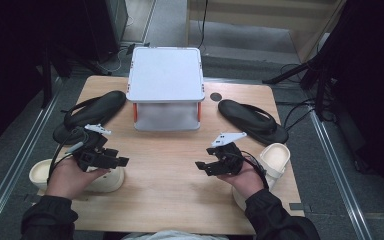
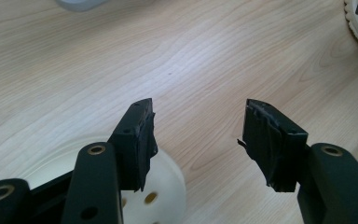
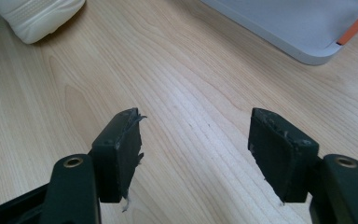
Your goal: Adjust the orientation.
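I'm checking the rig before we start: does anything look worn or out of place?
The black tape padding on both grippers' fingertips is frayed: torn edges on the left gripper's pad and loose shreds hanging from the right gripper's pad. Nothing else stands out.

A grey two-tier rack (image 1: 165,75) stands mid-table between two black sandals (image 1: 91,113) (image 1: 252,120), cream clogs (image 1: 105,181) (image 1: 275,159) nearer.

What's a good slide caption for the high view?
Two open claws, left and right, over a table with a box, black sandals and cream clogs.
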The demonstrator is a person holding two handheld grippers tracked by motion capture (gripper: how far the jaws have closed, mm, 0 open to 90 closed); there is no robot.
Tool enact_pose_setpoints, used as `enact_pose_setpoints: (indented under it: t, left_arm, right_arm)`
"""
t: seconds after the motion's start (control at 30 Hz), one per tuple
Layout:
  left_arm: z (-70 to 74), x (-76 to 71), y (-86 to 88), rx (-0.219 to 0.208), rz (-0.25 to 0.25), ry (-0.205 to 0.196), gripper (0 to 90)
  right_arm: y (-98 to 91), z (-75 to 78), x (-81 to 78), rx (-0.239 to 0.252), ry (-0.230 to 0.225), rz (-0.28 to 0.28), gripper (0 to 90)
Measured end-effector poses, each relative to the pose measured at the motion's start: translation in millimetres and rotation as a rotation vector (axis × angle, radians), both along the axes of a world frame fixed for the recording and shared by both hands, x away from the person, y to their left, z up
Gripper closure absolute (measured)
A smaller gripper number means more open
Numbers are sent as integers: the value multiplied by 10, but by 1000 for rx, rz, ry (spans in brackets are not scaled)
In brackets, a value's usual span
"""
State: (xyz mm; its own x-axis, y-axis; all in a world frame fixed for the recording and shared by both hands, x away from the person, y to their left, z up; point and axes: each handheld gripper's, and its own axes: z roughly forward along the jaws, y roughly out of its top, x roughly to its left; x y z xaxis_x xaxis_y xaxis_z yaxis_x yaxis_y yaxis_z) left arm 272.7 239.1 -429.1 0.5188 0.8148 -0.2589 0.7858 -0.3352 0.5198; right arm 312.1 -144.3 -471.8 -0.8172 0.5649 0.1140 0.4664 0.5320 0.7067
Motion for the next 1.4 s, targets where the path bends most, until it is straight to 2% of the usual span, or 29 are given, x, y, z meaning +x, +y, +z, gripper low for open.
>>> enact_pose_setpoints:
  t: [0.07, 0.17, 0.23, 0.37, 0.4, 0.6, 0.67, 0.7, 0.73, 0.77, 0.8, 1.03, 1.1, 1.13, 1.27, 1.33, 1.37, 1.4]
  left_arm:
    - [24, -23, 60, -1, 16, 3, 439]
    - [54, -56, 147, 16, -6, -12, 426]
    - [69, -72, 202, 7, 13, -9, 428]
    - [98, -97, 294, 16, 41, -9, 432]
    - [119, -113, 363, 7, 65, -9, 433]
    - [170, -173, 550, 19, 115, -17, 433]
    - [200, -220, 674, 26, 160, -22, 433]
    - [200, -220, 674, 26, 160, -22, 433]
    - [219, -255, 765, 24, 191, -19, 432]
    - [219, -255, 765, 24, 191, -19, 432]
    - [218, -289, 839, 23, 224, -24, 432]
    - [100, -319, 929, 18, 257, 3, 432]
    - [47, -318, 961, 17, 264, 14, 427]
    - [-18, -317, 987, 37, 274, 21, 420]
    - [-151, -306, 1023, 29, 284, 57, 417]
    - [-207, -295, 1016, 25, 293, 62, 413]
    - [-238, -283, 1010, 21, 283, 79, 421]
    - [-238, -283, 1010, 21, 283, 79, 420]
  right_arm:
    - [11, -5, 13, 0, 1, 6, 349]
    - [25, -7, 21, 0, 5, 6, 349]
    - [34, -8, 26, 0, 11, 4, 349]
    - [50, -14, 37, -2, 10, 10, 350]
    - [64, -18, 42, -4, 13, 13, 350]
    - [94, -34, 61, -16, 23, 14, 350]
    - [99, -40, 77, -15, 26, 13, 350]
    - [99, -40, 77, -15, 26, 13, 350]
    - [103, -36, 83, -10, 37, 9, 349]
    - [106, -34, 84, -6, 39, 12, 349]
    - [110, -34, 87, -5, 31, 20, 349]
    - [135, -25, 82, -9, 21, 29, 349]
    - [132, -21, 84, -8, 23, 27, 350]
    - [124, -21, 90, -7, 18, 23, 350]
    - [112, -27, 101, -20, 13, 7, 350]
    - [110, -26, 103, -19, 11, 7, 349]
    - [112, -24, 101, -15, 12, 10, 349]
    - [112, -24, 101, -15, 12, 10, 349]
